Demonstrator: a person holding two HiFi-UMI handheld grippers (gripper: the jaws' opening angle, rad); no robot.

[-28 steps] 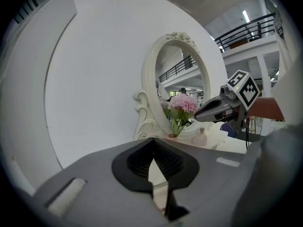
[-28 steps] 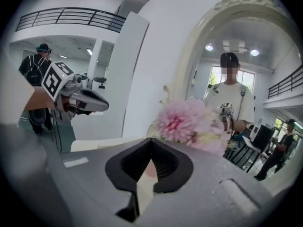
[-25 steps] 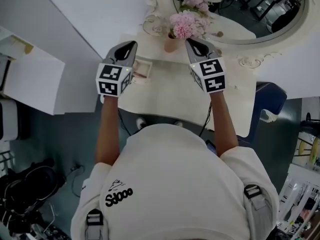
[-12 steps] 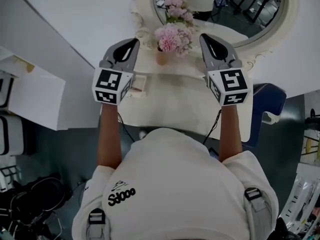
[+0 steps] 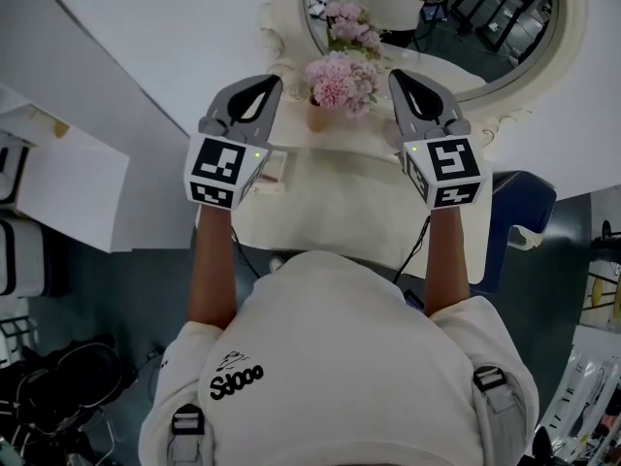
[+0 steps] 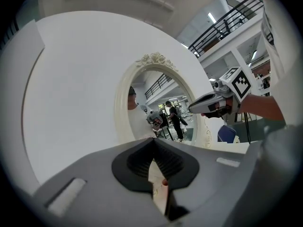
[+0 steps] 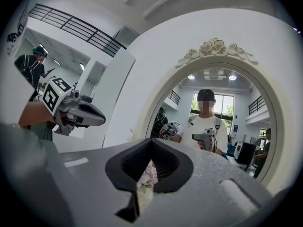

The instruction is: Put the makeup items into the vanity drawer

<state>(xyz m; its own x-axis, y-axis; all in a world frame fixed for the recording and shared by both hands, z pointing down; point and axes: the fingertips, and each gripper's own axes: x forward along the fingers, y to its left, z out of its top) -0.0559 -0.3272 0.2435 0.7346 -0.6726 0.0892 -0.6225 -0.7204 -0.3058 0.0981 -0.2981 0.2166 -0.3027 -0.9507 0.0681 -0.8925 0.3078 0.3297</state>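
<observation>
Makeup case (image 5: 273, 168), small, flat and pinkish, lies on the cream vanity worktop (image 5: 349, 202) near its left edge, partly covered in the head view by the marker cube of the left tool (image 5: 264, 87). That tool is held above the worktop with its jaws clenched together on nothing; through the slit below them its own view (image 6: 154, 143) shows only a strip of cream and pink. The right tool (image 5: 401, 78) is held level with it, well apart from the case, its jaws likewise pressed together and empty (image 7: 151, 143). Between the two tools stands a pot (image 5: 318, 116) of pink flowers (image 5: 340, 81), just before the oval mirror (image 5: 485, 37). A blue chair (image 5: 519, 202) stands beside the worktop's right end.
</observation>
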